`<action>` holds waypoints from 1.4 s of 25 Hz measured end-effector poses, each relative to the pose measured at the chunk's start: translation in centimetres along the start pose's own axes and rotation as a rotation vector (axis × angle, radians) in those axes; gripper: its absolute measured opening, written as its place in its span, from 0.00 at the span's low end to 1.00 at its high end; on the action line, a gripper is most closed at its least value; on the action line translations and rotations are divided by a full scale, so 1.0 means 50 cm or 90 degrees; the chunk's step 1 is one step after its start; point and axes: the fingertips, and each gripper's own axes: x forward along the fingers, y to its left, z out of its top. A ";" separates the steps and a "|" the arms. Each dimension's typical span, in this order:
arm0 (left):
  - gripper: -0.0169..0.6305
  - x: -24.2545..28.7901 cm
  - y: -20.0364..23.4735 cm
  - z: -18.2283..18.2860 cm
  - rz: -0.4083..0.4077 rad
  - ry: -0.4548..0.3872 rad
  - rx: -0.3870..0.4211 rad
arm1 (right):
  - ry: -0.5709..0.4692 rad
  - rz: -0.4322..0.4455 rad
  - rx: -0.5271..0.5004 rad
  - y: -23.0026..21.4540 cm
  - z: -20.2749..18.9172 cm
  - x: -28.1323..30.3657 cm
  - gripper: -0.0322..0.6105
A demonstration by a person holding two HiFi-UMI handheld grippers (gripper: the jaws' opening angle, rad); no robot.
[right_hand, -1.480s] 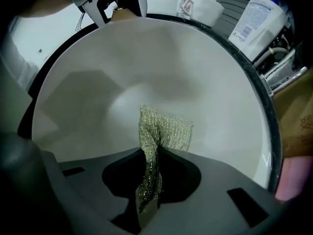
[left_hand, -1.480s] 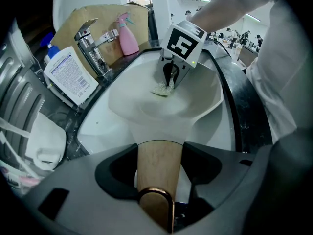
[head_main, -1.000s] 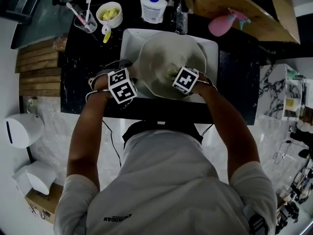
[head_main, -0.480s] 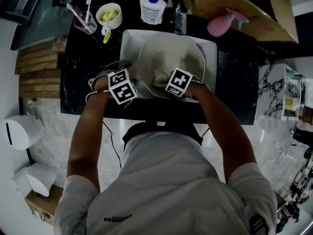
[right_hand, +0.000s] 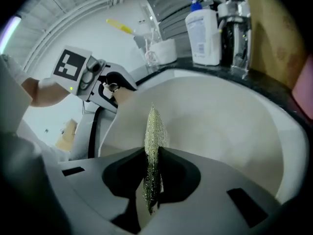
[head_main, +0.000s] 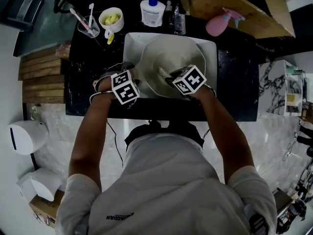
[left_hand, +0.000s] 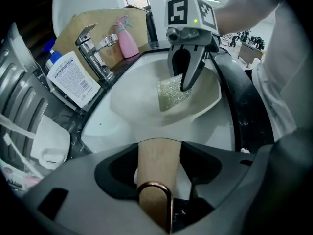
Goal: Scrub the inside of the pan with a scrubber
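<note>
Head view: black counter [head_main: 237, 82], floor [head_main: 54, 136] perhaps marble; jaws clamped: left gripper [head_main: 132, 75] pan handle [left_hand: 157, 166], right gripper [left_hand: 182, 78] scrubber [left_hand: 171, 95].

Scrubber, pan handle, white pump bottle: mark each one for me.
scrubber [left_hand: 172, 94], left gripper view, its flat mesh face.
pan handle [left_hand: 157, 163], left gripper view, the wooden shaft above the metal loop.
white pump bottle [right_hand: 201, 31], right gripper view, its front label.

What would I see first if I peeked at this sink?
A big pale pan fills the sink. The right tongs pinch a sparkly scrubber inside it, while the left tongs grip its tan handle. A pink spray bottle stands behind the sink.
</note>
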 end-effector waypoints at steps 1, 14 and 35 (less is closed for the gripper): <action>0.45 -0.005 0.001 -0.004 0.003 0.000 0.001 | -0.025 -0.014 0.007 0.003 0.007 -0.013 0.17; 0.16 -0.175 0.019 0.024 0.097 -0.084 -0.095 | -0.251 -0.128 0.068 0.079 0.050 -0.193 0.17; 0.05 -0.397 -0.357 0.348 0.083 -0.459 -0.361 | -0.436 -0.130 0.109 0.277 -0.187 -0.463 0.17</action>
